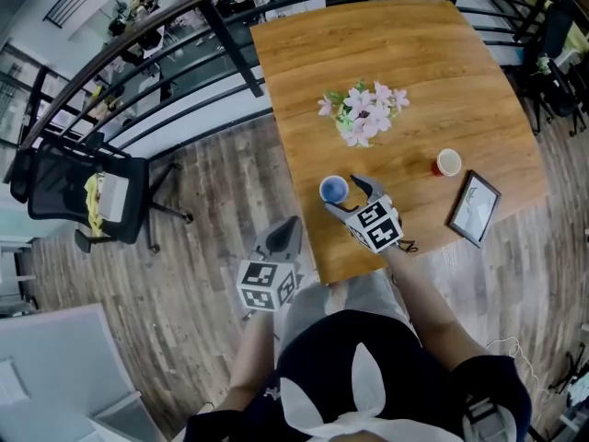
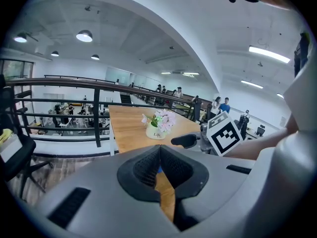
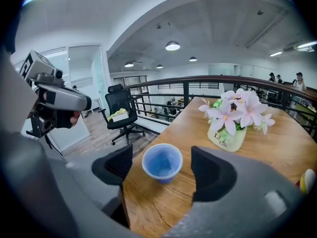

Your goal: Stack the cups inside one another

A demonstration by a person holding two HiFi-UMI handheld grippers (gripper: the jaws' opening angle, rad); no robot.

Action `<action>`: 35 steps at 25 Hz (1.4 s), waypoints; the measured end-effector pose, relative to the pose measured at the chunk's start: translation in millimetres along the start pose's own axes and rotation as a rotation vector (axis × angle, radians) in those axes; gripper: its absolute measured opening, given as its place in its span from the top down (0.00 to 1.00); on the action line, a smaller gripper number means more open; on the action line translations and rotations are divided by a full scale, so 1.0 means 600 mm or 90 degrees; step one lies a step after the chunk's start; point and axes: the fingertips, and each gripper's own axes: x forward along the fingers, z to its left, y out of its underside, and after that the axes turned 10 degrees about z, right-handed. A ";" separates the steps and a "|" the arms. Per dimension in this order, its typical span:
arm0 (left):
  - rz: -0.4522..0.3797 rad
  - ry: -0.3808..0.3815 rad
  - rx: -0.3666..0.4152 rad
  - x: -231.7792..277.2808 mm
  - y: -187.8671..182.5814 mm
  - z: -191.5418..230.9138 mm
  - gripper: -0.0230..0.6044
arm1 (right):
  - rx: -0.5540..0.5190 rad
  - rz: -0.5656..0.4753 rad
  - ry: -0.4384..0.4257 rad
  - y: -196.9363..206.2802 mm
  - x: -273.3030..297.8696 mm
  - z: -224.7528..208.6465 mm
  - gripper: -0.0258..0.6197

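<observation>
Right gripper (image 3: 164, 168) is over the table (image 1: 414, 53), jaws wide apart, with the blue cup (image 3: 162, 161) upright between them, untouched. Red cup (image 1: 448, 162) stands well apart, near the frame (image 1: 474, 208). Left gripper (image 2: 159, 166) has jaws together, empty, off the table edge. Step looks like the reach for the blue cup. Next: close on it, lift, and carry it to the red cup.

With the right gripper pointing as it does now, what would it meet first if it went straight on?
Most likely the small blue plastic cup. It stands upright on the wooden table, centred just ahead of the right gripper, whose jaws are open. Nothing shows between gripper and cup, though the gap is hard to judge.
</observation>
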 end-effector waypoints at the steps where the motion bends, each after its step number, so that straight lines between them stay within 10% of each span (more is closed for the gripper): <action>1: 0.001 0.002 0.000 0.002 0.001 -0.001 0.93 | -0.003 0.006 0.001 0.003 0.005 0.000 0.39; 35: 0.026 0.014 -0.001 0.020 0.013 0.001 0.93 | -0.031 0.070 -0.011 0.022 0.049 0.002 0.45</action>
